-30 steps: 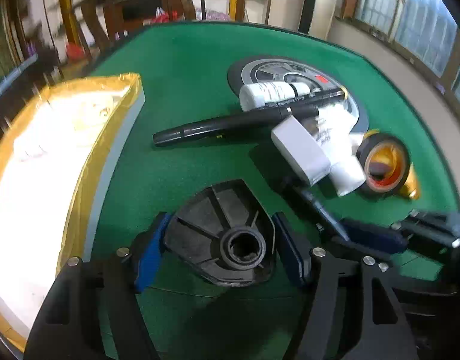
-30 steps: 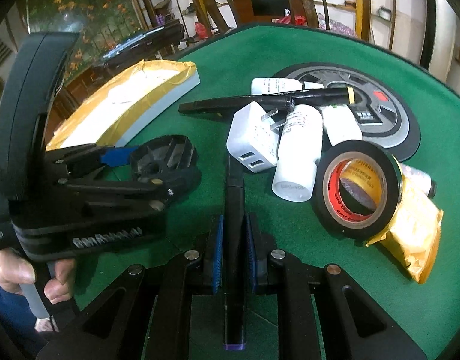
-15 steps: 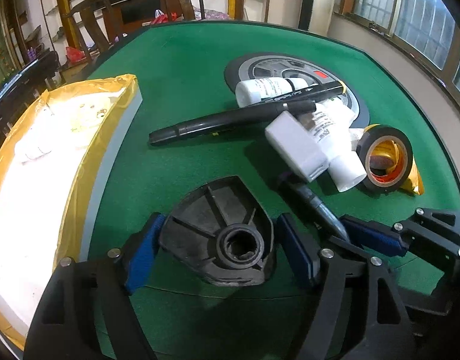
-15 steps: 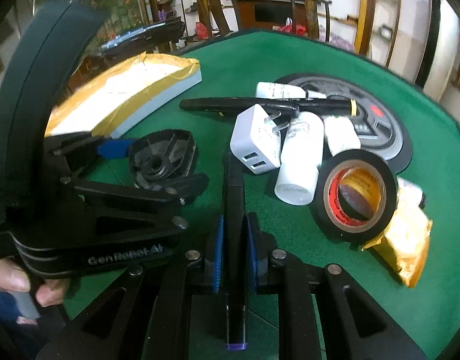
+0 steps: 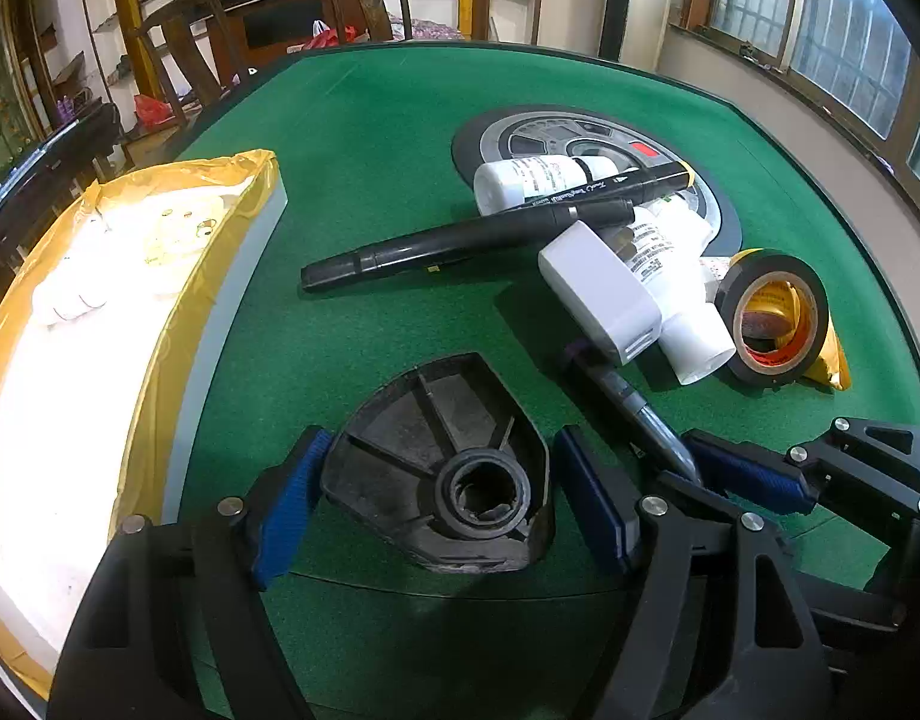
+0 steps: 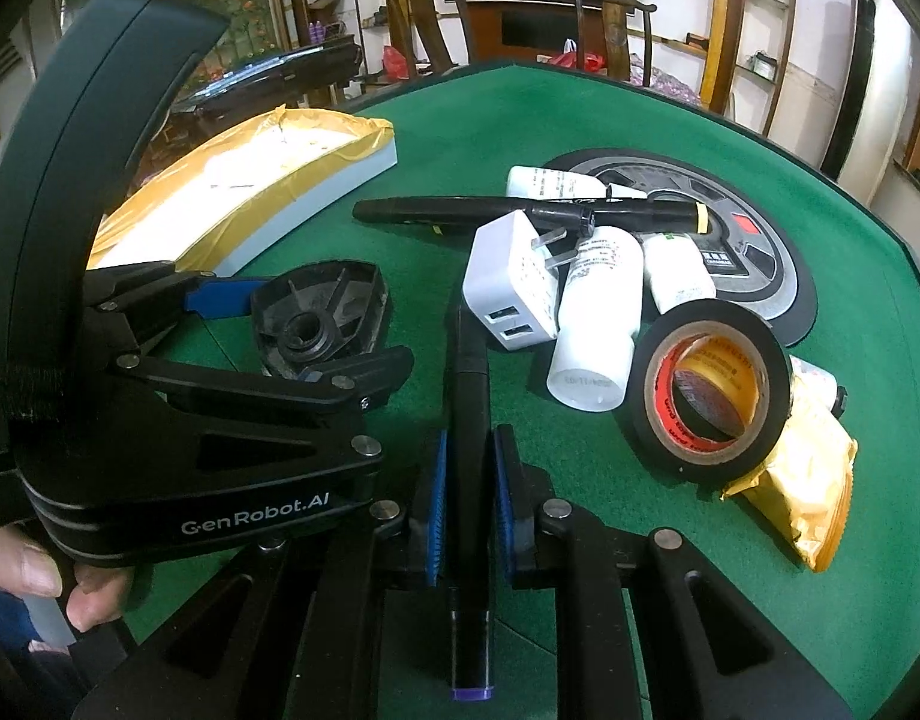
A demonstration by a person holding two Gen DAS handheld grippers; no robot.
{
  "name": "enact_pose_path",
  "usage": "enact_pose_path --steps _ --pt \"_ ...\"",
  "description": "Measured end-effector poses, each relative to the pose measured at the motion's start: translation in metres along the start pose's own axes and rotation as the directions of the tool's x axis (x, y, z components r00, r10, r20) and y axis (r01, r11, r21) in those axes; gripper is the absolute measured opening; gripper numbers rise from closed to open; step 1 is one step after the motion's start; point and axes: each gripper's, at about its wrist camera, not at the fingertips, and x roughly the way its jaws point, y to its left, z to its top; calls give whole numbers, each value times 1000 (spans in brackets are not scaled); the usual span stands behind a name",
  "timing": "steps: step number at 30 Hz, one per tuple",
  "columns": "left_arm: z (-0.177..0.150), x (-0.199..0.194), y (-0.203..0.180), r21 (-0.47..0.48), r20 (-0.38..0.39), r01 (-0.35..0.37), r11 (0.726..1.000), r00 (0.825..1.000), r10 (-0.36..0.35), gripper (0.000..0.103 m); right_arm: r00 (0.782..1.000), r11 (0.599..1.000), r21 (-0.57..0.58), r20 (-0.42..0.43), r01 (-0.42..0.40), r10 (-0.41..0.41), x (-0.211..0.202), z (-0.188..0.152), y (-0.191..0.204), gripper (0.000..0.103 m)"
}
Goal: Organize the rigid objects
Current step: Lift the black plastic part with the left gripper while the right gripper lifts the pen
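Observation:
A black ribbed plastic part (image 5: pixel 442 462) with a round hub lies on the green table (image 5: pixel 370 120). It sits between the blue pads of my left gripper (image 5: pixel 439 504), which is open, with a small gap showing at the right pad. My right gripper (image 6: pixel 469 498) is shut on a black marker (image 6: pixel 469 396) with a purple end. The marker's far tip reaches under the white charger (image 6: pixel 511 294). In the left wrist view the right gripper (image 5: pixel 748 474) sits just right of the part, with the marker (image 5: pixel 634 408) sticking out of it.
Behind the grippers is a pile: the charger, white bottles (image 5: pixel 688 324), a black tape roll (image 5: pixel 772 318), a yellow packet (image 6: pixel 802 480) and two long black pens (image 5: pixel 460 240) over a round grey disc (image 5: pixel 580 132). A white foam box edged in yellow tape (image 5: pixel 70 330) stands left.
My left gripper's jaws have widened slightly around the black part, which stays on the table. The right gripper has kept its hold on the marker and has barely shifted.

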Motion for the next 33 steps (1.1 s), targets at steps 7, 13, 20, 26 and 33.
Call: enact_pose_path --steps 7,13,20,26,33 --pt "0 0 0 -4 2 -3 1000 1000 3 74 1000 1000 12 0 -1 1 0 -1 -2 13" --pt "-2 -3 2 -18 9 8 1000 1000 -8 67 999 997 60 -3 -42 42 -2 0 -8 13" --pt "-7 -6 4 -19 15 32 999 999 -32 67 1000 999 46 8 -28 27 -6 1 -3 13" --pt "-7 -9 6 -16 19 38 999 999 -37 67 1000 999 47 8 -15 15 -2 0 -4 13" --pt "-12 -23 6 8 88 11 1000 996 -11 67 997 999 13 64 -37 36 -8 -2 2 13"
